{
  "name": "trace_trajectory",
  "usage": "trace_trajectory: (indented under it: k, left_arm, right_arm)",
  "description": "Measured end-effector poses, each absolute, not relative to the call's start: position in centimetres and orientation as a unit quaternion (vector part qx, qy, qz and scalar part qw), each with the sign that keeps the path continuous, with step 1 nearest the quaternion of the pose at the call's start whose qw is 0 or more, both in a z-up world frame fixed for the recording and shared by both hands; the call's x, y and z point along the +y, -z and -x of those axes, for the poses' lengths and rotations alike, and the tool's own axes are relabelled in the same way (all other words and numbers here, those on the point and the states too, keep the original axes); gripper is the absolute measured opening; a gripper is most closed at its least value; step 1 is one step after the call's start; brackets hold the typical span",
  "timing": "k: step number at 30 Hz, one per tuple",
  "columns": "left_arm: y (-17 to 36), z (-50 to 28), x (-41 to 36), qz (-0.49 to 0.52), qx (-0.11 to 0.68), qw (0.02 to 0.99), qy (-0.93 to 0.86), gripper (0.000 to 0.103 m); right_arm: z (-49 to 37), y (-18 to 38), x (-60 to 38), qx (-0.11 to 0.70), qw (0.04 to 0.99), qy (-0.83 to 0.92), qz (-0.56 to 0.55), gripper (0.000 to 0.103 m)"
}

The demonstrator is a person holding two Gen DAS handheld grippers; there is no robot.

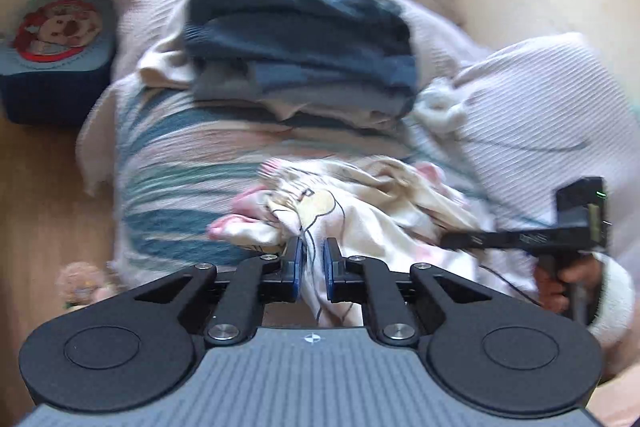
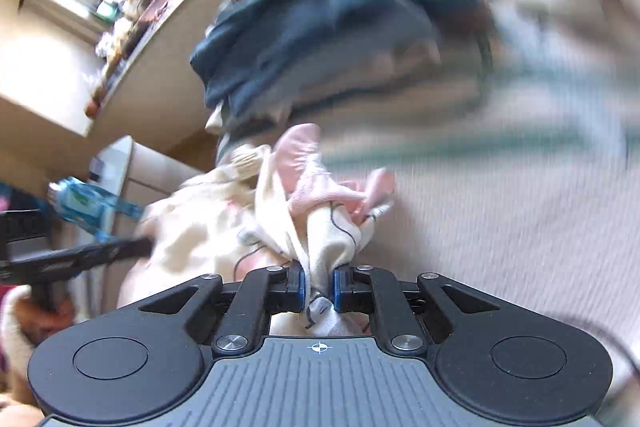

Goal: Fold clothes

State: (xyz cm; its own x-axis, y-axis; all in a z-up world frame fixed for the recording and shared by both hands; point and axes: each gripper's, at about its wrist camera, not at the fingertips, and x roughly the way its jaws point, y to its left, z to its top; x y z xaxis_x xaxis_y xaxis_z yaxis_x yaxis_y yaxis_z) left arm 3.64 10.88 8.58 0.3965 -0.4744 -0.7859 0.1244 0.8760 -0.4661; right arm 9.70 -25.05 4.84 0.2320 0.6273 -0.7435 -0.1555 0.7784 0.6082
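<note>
Clothes: your left tongs [image 1: 313, 259] and right tongs [image 2: 319, 281] both pinch the cream-and-pink top [image 1: 360, 203] above the bed [image 1: 180, 155].

Two grippers: left gripper [image 1: 311, 259], right gripper [image 2: 319, 285]. One cream-pink garment [image 1: 360, 203]. One pile of folded clothes [image 1: 296, 43]. One cushion [image 1: 56, 55].

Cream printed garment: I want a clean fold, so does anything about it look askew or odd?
Yes. The cream printed garment is bunched and crumpled on the striped bedcover, pink cuffs twisted, not flat. The left gripper and right gripper both pinch wadded cloth.
</note>
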Motion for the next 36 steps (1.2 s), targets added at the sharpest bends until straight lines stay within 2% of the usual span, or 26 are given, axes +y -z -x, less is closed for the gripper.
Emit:
trace_trajectory:
  k: [1,5,7,8,9,11,13,15,22,23,25,27,28,30,31,32,34,36]
  left_arm:
    - [-7.4,-3.5,10.5,0.159,0.534,0.813,0.171,0.01]
    - [-4.7,-2.0,9.2,0.113,0.566,0.806,0.132,0.011]
    - [-4.7,-1.0,9.5,0.144,0.558,0.805,0.14,0.021]
    - [-5.0,-0.7,10.1,0.158,0.55,0.807,0.142,0.042]
    - [-5.4,-0.5,10.3,0.168,0.542,0.811,0.142,0.066]
    - [-6.1,-0.1,10.3,0.179,0.523,0.82,0.145,0.081]
    - [-6.3,-0.1,9.7,0.198,0.515,0.822,0.144,0.082]
    - [-6.0,-0.4,8.5,0.198,0.511,0.825,0.137,0.084]
    - [-2.8,-1.6,4.5,0.145,0.534,0.825,0.116,0.085]
    - [-2.6,-1.7,4.2,0.138,0.533,0.827,0.115,0.089]
    - [-2.6,-1.9,4.0,0.133,0.531,0.829,0.114,0.091]
    - [-2.9,-1.9,3.8,0.121,0.526,0.835,0.107,0.087]
    - [-3.1,-1.9,3.7,0.112,0.522,0.839,0.102,0.075]
    - [-3.6,-1.7,3.7,0.101,0.513,0.847,0.097,0.037]
    - [-4.0,-1.6,3.7,0.112,0.509,0.847,0.106,0.028]
    - [-4.2,-1.6,3.6,0.117,0.507,0.846,0.112,0.017]
    - [-4.6,-1.4,3.3,0.126,0.504,0.846,0.122,0.014]
    - [-5.1,-1.3,3.3,0.133,0.499,0.846,0.131,0.012]
  right_arm:
    - [-9.0,-4.0,-24.9,0.567,0.759,-0.248,-0.203,0.018]
    - [-7.5,-1.4,-24.1,0.572,0.774,-0.218,-0.161,0.024]
    - [-7.5,-2.2,-24.1,0.556,0.792,-0.215,-0.135,0.042]
    - [-7.5,-2.8,-24.2,0.546,0.801,-0.214,-0.121,0.047]
    - [-7.5,-3.5,-24.3,0.536,0.809,-0.214,-0.108,0.058]
    - [-7.4,-4.3,-24.6,0.517,0.82,-0.224,-0.101,0.066]
    - [-7.1,-5.0,-25.0,0.495,0.829,-0.242,-0.098,0.076]
    - [-7.3,-4.7,-24.6,0.487,0.824,-0.271,-0.097,0.08]
    - [-9.1,-1.4,-22.2,0.535,0.797,-0.268,-0.08,0.08]
    - [-9.2,-1.0,-21.9,0.538,0.796,-0.265,-0.078,0.08]
    - [-9.2,-0.5,-21.5,0.539,0.797,-0.262,-0.078,0.083]
    - [-9.1,-0.3,-21.4,0.534,0.801,-0.259,-0.079,0.083]
    - [-9.0,-0.2,-21.3,0.531,0.803,-0.258,-0.08,0.082]
    - [-8.8,-0.2,-21.2,0.525,0.809,-0.253,-0.075,0.077]
    - [-8.5,-0.3,-21.1,0.521,0.813,-0.253,-0.063,0.065]
    - [-8.3,-0.5,-21.0,0.517,0.817,-0.252,-0.052,0.058]
    - [-8.2,-0.7,-21.4,0.517,0.814,-0.256,-0.064,0.035]
    - [-8.2,-0.9,-21.7,0.52,0.81,-0.259,-0.074,0.025]
